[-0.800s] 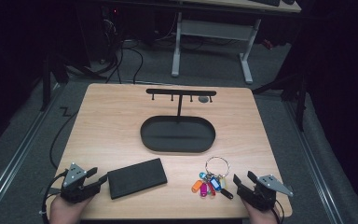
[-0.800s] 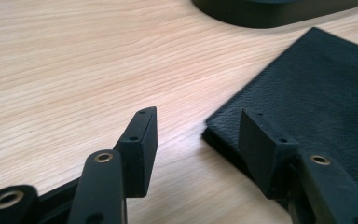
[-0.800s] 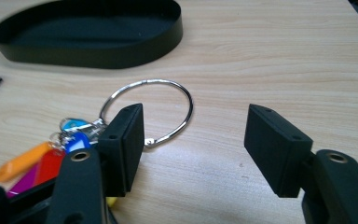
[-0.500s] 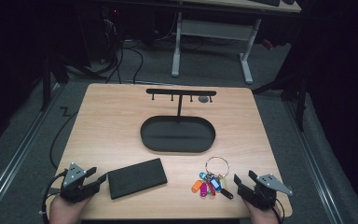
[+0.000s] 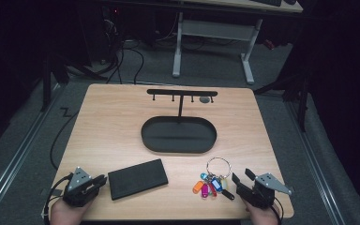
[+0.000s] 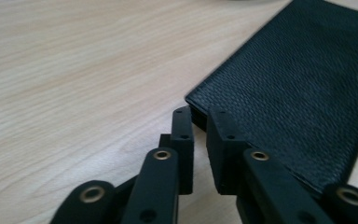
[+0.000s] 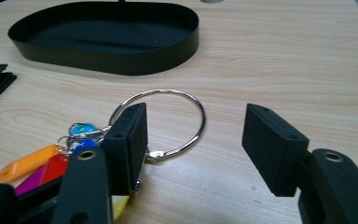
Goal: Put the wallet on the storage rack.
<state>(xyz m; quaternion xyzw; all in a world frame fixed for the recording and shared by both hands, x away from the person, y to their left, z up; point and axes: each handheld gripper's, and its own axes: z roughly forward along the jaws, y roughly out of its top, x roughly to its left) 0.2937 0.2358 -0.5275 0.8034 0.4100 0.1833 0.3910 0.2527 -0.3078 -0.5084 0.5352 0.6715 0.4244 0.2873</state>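
Right gripper view: key tags (image 7: 37, 168) half behind claw (image 7: 196, 149)

A light wooden table (image 5: 112, 122) is seen, standing on a grey floor (image 5: 23, 140). Near its middle a black oval tray (image 5: 178, 135) with an upright hook rack (image 5: 182, 93) is set, and a small grey round object (image 5: 205, 100) lies behind it. Along the near edge a black textured wallet (image 5: 138, 178) is laid flat at the left, while a key ring (image 5: 214, 178) with coloured tags is placed well apart at the right.
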